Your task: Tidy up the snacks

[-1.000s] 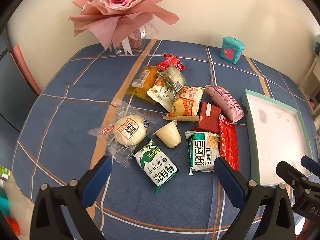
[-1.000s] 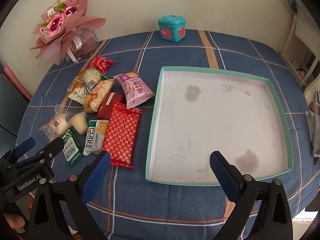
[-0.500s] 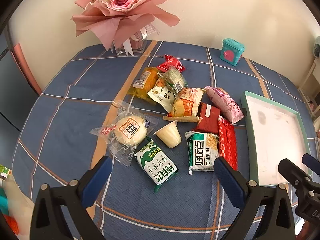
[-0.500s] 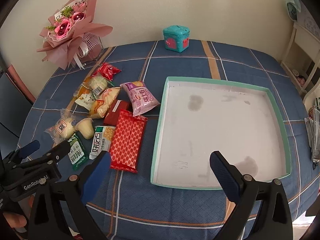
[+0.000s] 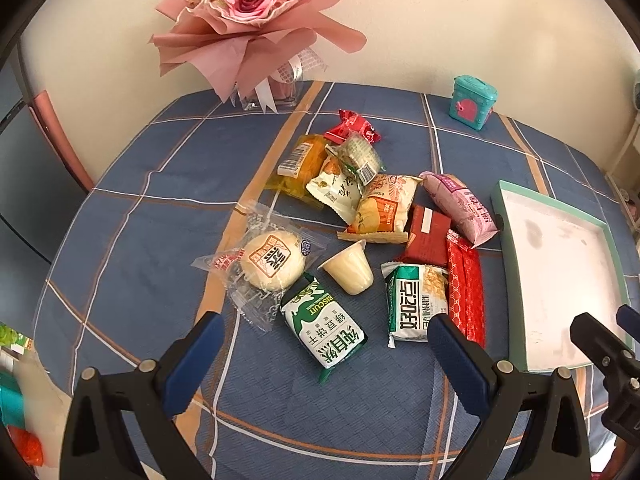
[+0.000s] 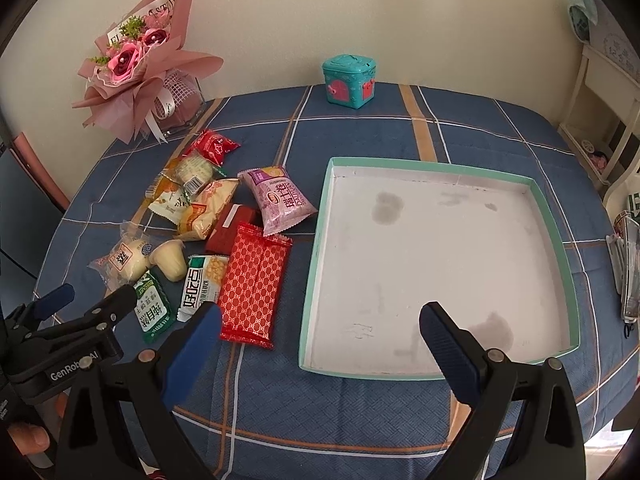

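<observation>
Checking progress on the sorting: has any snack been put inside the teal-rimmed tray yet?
No, the tray holds only its stained white floor, and every snack, like the red patterned packet, lies on the cloth beside it.

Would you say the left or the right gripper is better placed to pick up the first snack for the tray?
Probably the left gripper: it hangs open just short of the green biscuit packet. The right gripper is open too, but faces the empty tray.

Blue plaid tablecloth, teal-rimmed white tray.
</observation>
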`<move>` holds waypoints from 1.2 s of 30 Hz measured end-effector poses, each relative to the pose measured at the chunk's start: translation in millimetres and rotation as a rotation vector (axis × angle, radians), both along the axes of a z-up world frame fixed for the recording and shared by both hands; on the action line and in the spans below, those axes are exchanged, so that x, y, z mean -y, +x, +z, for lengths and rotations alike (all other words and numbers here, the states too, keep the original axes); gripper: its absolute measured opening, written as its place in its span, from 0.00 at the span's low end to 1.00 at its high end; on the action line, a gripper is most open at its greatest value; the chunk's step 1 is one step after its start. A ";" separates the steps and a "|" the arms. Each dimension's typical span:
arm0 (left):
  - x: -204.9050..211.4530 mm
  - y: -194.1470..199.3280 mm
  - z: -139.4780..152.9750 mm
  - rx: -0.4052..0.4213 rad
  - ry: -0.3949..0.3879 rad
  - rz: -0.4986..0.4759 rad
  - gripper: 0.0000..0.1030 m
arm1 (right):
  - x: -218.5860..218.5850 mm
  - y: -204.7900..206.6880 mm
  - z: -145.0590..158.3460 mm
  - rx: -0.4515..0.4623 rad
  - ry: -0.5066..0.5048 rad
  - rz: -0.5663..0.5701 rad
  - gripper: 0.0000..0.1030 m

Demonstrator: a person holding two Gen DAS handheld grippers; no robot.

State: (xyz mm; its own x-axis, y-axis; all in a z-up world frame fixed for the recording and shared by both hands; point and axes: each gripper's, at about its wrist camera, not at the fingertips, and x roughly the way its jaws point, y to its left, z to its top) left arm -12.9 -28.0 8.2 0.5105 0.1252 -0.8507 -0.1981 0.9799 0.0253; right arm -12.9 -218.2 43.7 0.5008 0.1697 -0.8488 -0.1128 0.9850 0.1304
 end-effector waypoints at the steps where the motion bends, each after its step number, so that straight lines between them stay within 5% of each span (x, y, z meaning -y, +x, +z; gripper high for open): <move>1: -0.1 -0.2 0.3 0.002 0.001 0.001 0.99 | 0.1 0.2 -0.4 -0.002 0.002 0.001 0.96; 36: -5.5 -2.1 -1.4 -0.010 -0.011 0.024 0.99 | 2.7 3.3 -3.6 -0.018 0.012 -0.012 0.96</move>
State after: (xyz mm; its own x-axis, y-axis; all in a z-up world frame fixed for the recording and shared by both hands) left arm -15.0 -22.5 6.8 0.4993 0.1279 -0.8569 -0.2217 0.9750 0.0163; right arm -9.6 -220.8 40.1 0.4875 0.1738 -0.8557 -0.0987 0.9847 0.1439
